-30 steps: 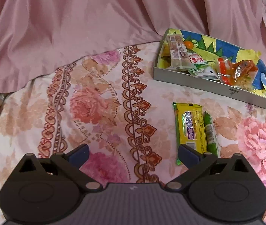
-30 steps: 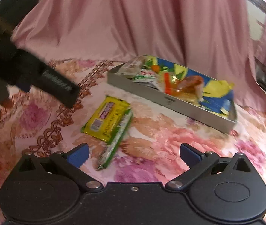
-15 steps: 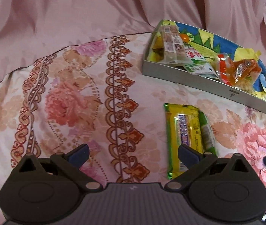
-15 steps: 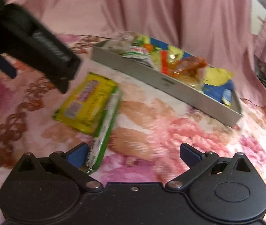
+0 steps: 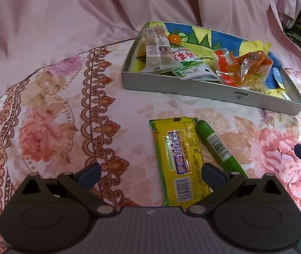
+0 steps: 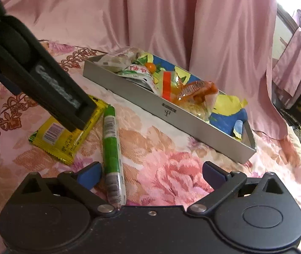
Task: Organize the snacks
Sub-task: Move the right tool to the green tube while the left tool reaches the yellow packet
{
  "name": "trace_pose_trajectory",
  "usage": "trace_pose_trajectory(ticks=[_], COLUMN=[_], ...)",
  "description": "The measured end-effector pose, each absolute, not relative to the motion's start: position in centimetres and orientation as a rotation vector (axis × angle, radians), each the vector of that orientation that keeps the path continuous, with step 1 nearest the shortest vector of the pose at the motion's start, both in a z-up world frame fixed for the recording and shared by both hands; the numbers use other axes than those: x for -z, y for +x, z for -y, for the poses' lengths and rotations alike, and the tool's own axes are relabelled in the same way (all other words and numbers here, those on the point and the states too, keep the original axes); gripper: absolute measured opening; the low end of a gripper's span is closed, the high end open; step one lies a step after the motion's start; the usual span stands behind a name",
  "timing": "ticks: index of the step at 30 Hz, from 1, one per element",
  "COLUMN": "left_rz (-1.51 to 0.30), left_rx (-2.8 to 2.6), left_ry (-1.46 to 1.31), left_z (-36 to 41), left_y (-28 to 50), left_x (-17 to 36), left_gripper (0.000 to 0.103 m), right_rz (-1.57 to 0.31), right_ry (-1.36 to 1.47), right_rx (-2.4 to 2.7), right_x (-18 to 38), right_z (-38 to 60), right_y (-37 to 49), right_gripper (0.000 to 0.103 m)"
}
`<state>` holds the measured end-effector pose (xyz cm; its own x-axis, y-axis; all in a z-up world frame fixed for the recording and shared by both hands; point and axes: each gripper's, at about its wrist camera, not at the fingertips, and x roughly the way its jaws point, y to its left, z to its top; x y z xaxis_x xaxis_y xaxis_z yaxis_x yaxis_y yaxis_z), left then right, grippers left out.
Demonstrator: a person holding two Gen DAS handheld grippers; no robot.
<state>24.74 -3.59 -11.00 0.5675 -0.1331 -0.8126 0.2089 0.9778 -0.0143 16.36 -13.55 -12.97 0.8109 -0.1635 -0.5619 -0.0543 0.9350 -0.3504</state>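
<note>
Lying flat on the floral cloth [image 5: 50, 114], left wrist view: yellow snack packet [image 5: 179, 160] with green sausage stick [image 5: 218, 147] touching its right edge; grey tray [image 5: 209, 91] of assorted snacks near the far edge. Left gripper [image 5: 151, 174] spread apart, empty, over the packet.

Right wrist view: right gripper [image 6: 151, 174] spread apart, empty, left finger beside the stick [image 6: 111, 146]; packet [image 6: 65, 133] partly hidden; tray [image 6: 190, 124] beyond.

Both wrist views look down close; both share the tray [image 5: 211, 94] [image 6: 194, 124].
</note>
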Motion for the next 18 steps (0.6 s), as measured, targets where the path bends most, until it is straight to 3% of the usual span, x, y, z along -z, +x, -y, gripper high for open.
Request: trace_pose_trajectory(ticks=[5,8,12,16,18], left_rz=[-0.963,-0.965,-0.939,-0.911,-0.898], left_rx=[0.219,0.244,0.26,0.29,0.313], left_ry=[0.09,0.092,0.151,0.212,0.233], left_z=[4.1,4.4,5.3,6.1,6.4], left_y=[25.3,25.5,25.5,24.9,24.6], left_x=[11.8,12.1,12.5,12.4,12.3], left_gripper=[0.103,0.103,0.098,0.085,0.077], right_rz=[-0.605,-0.586,-0.58,-0.6,-0.607], right_ry=[-0.353,-0.353,-0.347,-0.323,-0.315], right_rx=[0.059,0.045,0.007,-0.045,-0.066], right_x=[13.2,13.3,13.4,13.5,13.5], right_z=[13.6,13.3,12.9,12.8,12.6], right_y=[16.5,16.5,16.4,16.4,16.4], right_gripper=[0.097,0.09,0.071,0.045,0.037])
